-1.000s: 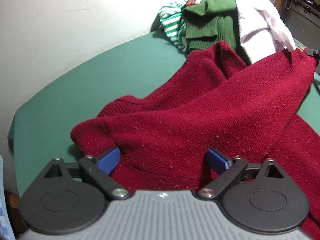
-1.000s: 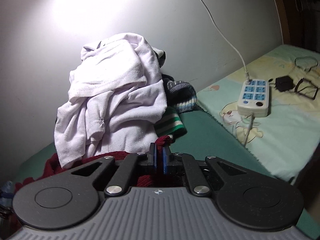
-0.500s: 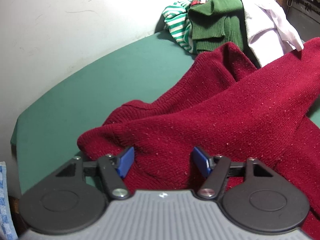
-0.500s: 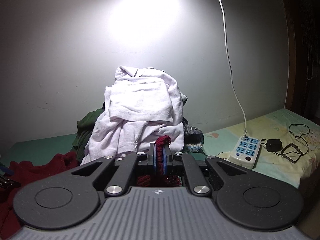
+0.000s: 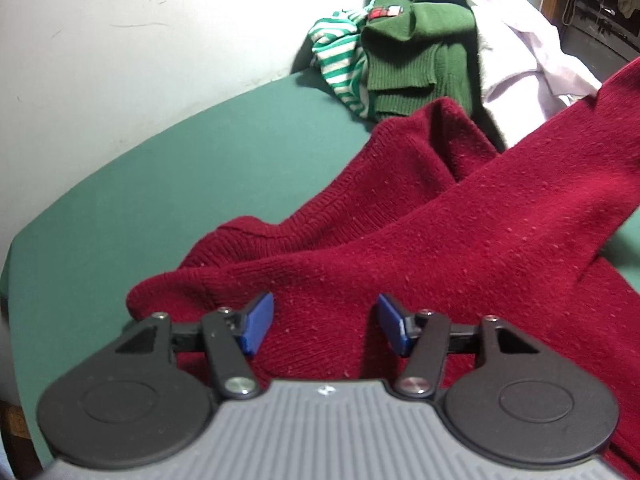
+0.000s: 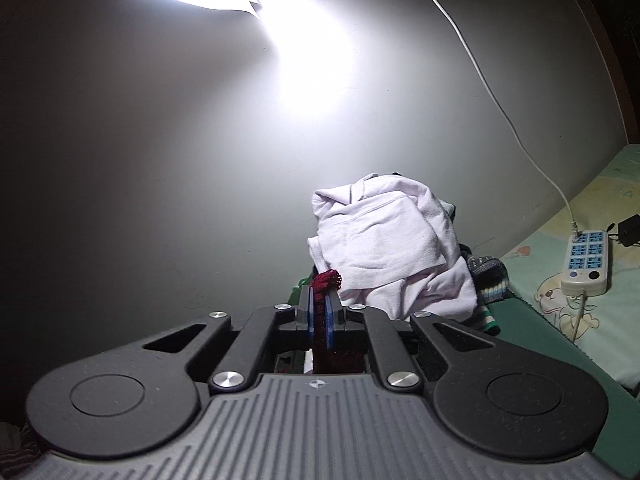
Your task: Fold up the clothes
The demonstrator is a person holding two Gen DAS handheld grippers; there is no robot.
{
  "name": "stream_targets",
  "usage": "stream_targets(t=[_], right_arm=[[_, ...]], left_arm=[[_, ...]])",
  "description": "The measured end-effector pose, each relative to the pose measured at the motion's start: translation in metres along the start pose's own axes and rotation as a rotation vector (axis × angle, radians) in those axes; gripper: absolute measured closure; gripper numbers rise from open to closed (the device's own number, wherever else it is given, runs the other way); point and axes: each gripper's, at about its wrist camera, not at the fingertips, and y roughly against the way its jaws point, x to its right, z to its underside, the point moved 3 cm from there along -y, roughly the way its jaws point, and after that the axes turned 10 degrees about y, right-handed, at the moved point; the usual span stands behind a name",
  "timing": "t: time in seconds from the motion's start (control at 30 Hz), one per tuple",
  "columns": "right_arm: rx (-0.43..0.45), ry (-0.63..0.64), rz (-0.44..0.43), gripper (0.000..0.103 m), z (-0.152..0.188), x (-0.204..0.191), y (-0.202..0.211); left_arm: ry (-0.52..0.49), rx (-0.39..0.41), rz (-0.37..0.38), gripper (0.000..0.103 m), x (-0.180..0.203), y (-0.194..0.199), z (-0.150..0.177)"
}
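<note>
Left wrist view: dark red knitted sweater (image 5: 460, 216) lies rumpled, fuzzy, between closing blue pads of left claw (image 5: 326, 326); right claw (image 6: 319, 314) pinches its edge

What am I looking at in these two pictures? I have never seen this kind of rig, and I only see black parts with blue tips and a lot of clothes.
A person holds a hand-held two-finger gripper in each hand; each has a camera looking along its fingers.

Left camera: the left gripper points down at a red sweater on a green surface. Its jaws have just been closing, with sweater between them, but a gap remains.

Right camera: the right gripper is shut on a fold of that sweater.

Behind lies a pile of clothes; a power strip sits to the right.
</note>
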Motion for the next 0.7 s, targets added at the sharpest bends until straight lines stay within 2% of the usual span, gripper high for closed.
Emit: stream_targets(t=[0.07, 0.17, 0.27, 0.37, 0.43, 0.5, 0.7], right_arm=[[0.014, -0.006, -0.042, 0.097, -0.006, -0.010, 0.002], [0.029, -0.044, -0.118, 0.097, -0.015, -0.022, 0.004], [0.025, -0.120, -0.195, 0.097, -0.015, -0.032, 0.004], [-0.005, -0.170, -0.261, 0.097, -0.009, -0.046, 0.005], [-0.028, -0.180, -0.299, 0.097, -0.003, -0.059, 0.008], [-0.043, -0.188, -0.338, 0.097, 0.004, -0.073, 0.014], [-0.060, -0.206, -0.434, 0.097, 0.017, -0.108, 0.032]], left_arm=[[0.017, 0.005, 0.017, 0.037, 0.000, 0.001, -0.003], [0.039, 0.008, 0.034, 0.041, -0.003, 0.003, -0.007], [0.120, 0.022, 0.069, 0.044, -0.012, 0.004, -0.008], [0.191, 0.050, 0.076, 0.052, -0.018, 0.005, -0.006], [0.184, 0.062, 0.060, 0.057, -0.015, 0.008, -0.005], [0.168, 0.072, 0.045, 0.074, -0.010, 0.011, -0.005], [0.124, 0.069, -0.012, 0.073, -0.003, 0.006, 0.000]])
